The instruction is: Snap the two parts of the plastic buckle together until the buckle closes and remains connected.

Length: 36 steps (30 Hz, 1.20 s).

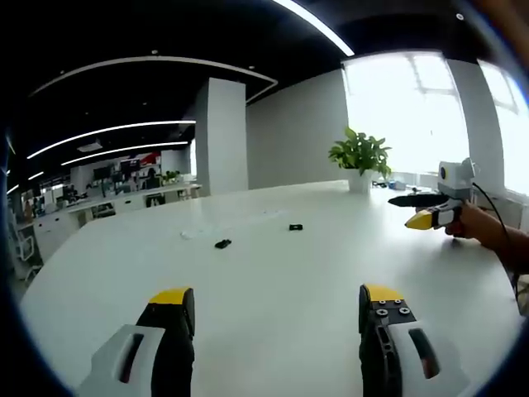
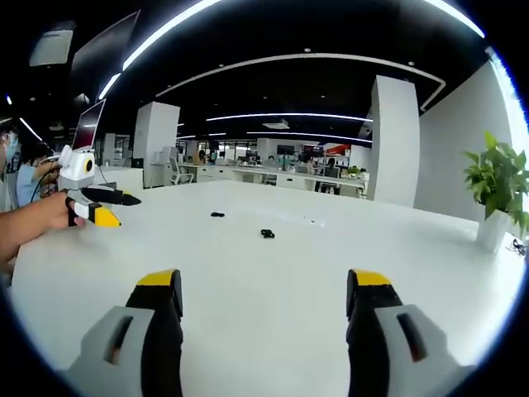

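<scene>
both small black plastic buckle halves lying loose on the broad white table [image 1: 273, 306], well apart from each other, nothing touching them. in the left gripper view: one buckle piece [image 1: 222, 243] nearer and left, the other buckle piece [image 1: 295, 227] further and right. in the right gripper view the same two: one [image 2: 267, 234] nearer, one [image 2: 216, 214] further back and left. too small to tell which is the pronged part and which the socket.

left gripper [image 1: 277, 310] low over the table, yellow-tipped jaws wide apart, nothing between them, pointed roughly at the gap between the two pieces. right gripper [image 2: 264, 289] same story: jaws spread, empty, aimed at the pieces from the other side. each gripper visible in the other's view, hand-held above the table edge: right one [image 1: 426, 211] at right of the left gripper view, left one [image 2: 103, 207] at left of the right gripper view, both with jaws parted.

judgement: opposed setup makes sense for one half per gripper, then pushing together along a shared axis. jaws pre-opened wide because pieces are small and flat on the table. no grasp started yet; task at the very beginning. next needs each gripper down onto its nearer piece, gripping the body so the mating ends stay free. risk: thin pieces skidding on the smooth top.

potted green plant in white pot [image 1: 360, 157] at far table edge, clear of the work.
</scene>
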Available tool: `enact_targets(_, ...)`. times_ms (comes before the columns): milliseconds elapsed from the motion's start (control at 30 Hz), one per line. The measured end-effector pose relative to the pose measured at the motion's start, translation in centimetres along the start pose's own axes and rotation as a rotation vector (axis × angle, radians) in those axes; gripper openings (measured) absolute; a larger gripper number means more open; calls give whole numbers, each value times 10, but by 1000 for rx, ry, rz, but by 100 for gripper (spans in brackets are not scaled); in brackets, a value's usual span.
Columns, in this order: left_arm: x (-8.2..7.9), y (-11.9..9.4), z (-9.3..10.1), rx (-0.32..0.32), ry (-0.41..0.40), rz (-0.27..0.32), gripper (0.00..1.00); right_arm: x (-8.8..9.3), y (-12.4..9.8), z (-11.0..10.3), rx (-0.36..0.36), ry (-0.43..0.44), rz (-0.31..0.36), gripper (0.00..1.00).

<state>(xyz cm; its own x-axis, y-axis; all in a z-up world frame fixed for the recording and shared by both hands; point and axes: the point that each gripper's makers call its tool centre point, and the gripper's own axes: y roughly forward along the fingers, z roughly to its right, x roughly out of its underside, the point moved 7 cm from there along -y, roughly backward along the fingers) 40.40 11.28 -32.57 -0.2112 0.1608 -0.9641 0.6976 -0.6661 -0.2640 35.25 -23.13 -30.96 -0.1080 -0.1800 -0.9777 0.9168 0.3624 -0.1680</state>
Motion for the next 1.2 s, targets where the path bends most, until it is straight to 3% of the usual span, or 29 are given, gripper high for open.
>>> enact_targets(267, 0, 0, 0, 2, -3, 0, 83, 1, 0, -2, -10, -14, -12, 82)
enact_targets(433, 0, 1, 2, 9, -17, 8, 93, -4, -1, 0, -12, 34, 39, 100)
enact_targets(633, -2, 1, 3, 8, -19, 24, 99, -4, -2, 1, -19, 75, 49, 100)
enact_targets(867, -1, 0, 3, 16, -21, 14, 94, -4, -3, -1, -26, 80, 47, 100)
enact_targets(1200, -3, 1, 3, 21, -39, 24, 99, -5, -3, 0, -25, 84, 54, 100)
